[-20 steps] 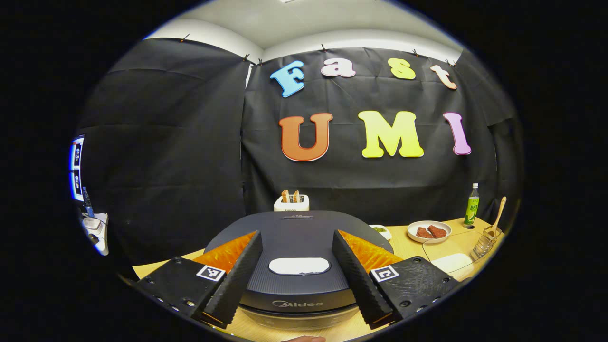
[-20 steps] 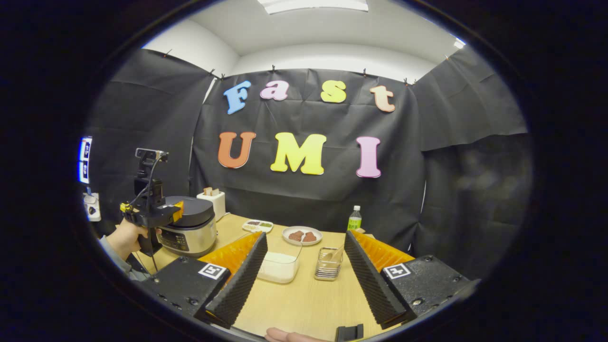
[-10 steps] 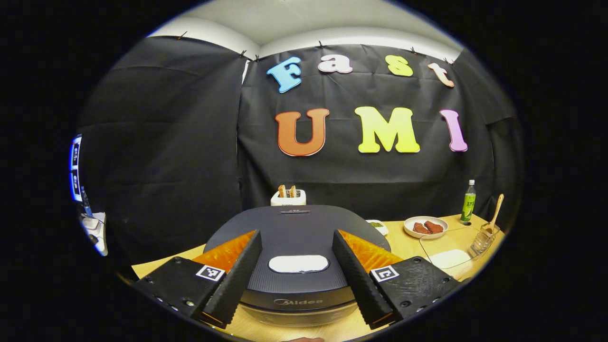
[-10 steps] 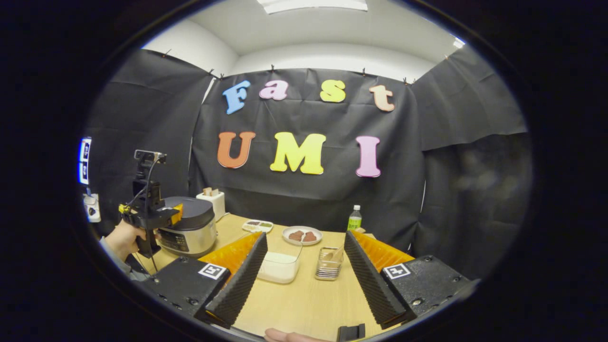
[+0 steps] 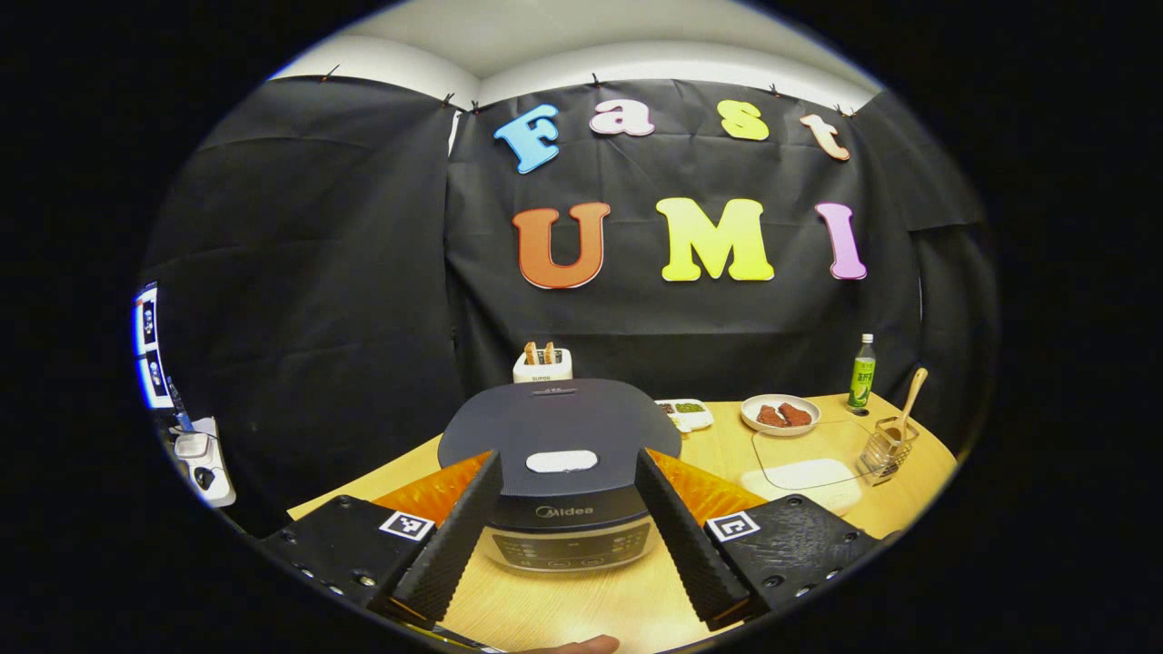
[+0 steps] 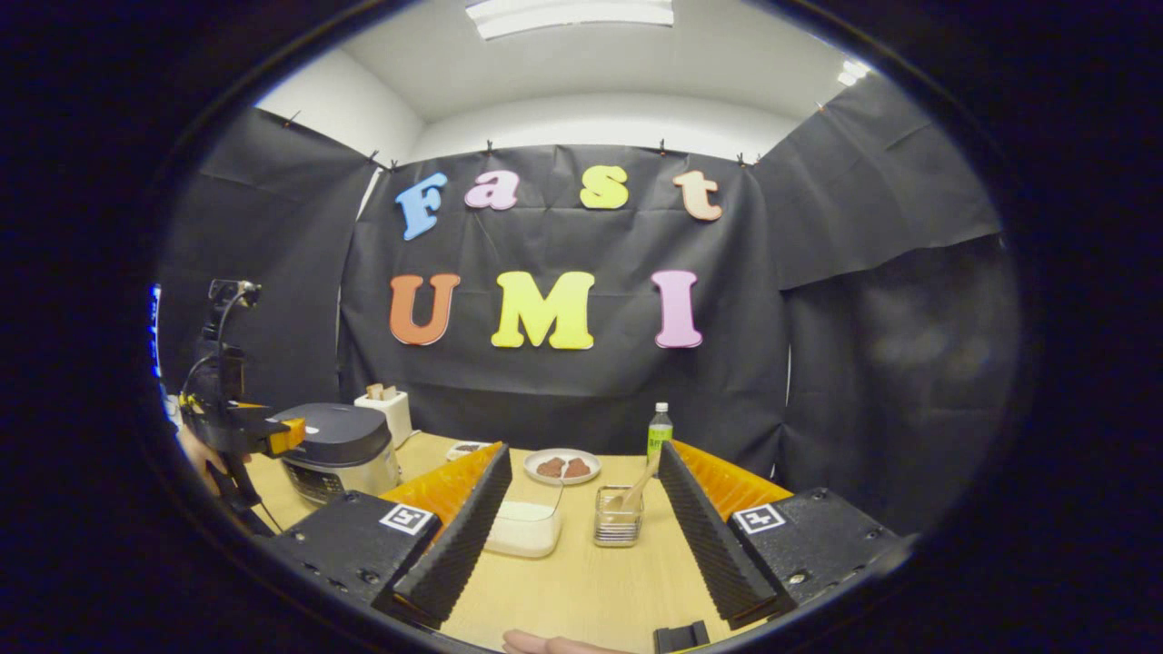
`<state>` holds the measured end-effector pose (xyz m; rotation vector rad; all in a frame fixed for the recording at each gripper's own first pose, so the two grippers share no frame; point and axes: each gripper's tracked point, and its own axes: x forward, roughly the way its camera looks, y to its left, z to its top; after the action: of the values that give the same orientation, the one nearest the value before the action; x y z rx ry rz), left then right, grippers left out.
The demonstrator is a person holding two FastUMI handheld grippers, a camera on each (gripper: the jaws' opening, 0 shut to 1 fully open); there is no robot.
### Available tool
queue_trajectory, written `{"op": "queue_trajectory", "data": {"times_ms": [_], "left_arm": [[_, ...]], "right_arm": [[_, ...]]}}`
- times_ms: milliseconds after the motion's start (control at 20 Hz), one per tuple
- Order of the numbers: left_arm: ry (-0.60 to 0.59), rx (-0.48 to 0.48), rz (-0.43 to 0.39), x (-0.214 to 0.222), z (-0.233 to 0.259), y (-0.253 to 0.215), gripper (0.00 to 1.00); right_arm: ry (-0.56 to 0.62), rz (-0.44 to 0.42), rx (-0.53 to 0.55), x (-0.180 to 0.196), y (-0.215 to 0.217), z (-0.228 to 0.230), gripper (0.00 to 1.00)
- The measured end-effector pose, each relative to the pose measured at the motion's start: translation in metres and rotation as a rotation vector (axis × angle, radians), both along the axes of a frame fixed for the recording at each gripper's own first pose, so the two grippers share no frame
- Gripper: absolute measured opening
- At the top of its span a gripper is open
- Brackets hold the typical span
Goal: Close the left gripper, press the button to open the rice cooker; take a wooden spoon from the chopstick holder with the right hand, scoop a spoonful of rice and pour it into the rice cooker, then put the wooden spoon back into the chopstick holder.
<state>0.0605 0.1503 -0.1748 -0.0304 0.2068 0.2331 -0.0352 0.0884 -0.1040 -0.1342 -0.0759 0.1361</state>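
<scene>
The dark rice cooker [image 5: 559,427] stands ahead of my left gripper [image 5: 568,456], lid down, with its white button [image 5: 561,461] on top. The left gripper is open and short of the cooker, holding nothing. A wooden spoon [image 5: 906,402] leans in the wire chopstick holder [image 5: 886,451] at the right. In the right gripper view the holder [image 6: 618,527] and spoon [image 6: 636,486] sit just beyond my open, empty right gripper [image 6: 583,454]. A clear box of rice [image 6: 522,529] lies left of the holder. Far left, a hand holds the left gripper [image 6: 241,431] in front of the cooker [image 6: 336,450].
A plate of brown pieces [image 6: 561,465], a green bottle [image 6: 659,431], a small divided dish [image 5: 686,413] and a white toaster [image 5: 542,363] stand along the back of the wooden table [image 6: 581,590]. Black cloth walls close the booth behind and to the sides.
The left gripper has drawn back from the rice cooker, which now looks smaller and farther; its lid stays down. The right gripper view has shifted slightly and stays open.
</scene>
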Motion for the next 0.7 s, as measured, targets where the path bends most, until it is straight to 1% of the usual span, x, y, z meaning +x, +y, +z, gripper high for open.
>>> {"op": "queue_trajectory", "data": {"times_ms": [150, 200, 300, 450, 600, 700], "left_arm": [[0.000, 0.030, -0.042, -0.032, 0.024, -0.019, 0.94], [-0.022, 0.034, -0.050, -0.043, 0.037, -0.024, 0.94], [-0.077, 0.011, -0.084, -0.061, 0.063, -0.039, 0.94], [-0.135, -0.032, -0.107, -0.083, 0.092, -0.055, 0.94], [-0.180, -0.044, -0.111, -0.106, 0.105, -0.071, 0.94], [-0.203, -0.030, -0.137, -0.122, 0.108, -0.088, 0.94]], "right_arm": [[0.013, -0.022, 0.014, 0.000, -0.008, -0.004, 1.00], [0.013, -0.021, 0.022, -0.002, -0.009, -0.003, 1.00], [-0.003, -0.015, 0.019, -0.007, -0.010, 0.000, 1.00], [-0.034, -0.041, 0.000, -0.013, -0.019, 0.008, 1.00], [-0.062, -0.044, 0.019, -0.027, -0.022, 0.019, 1.00], [-0.084, -0.043, 0.032, -0.037, -0.027, 0.029, 1.00]]}}
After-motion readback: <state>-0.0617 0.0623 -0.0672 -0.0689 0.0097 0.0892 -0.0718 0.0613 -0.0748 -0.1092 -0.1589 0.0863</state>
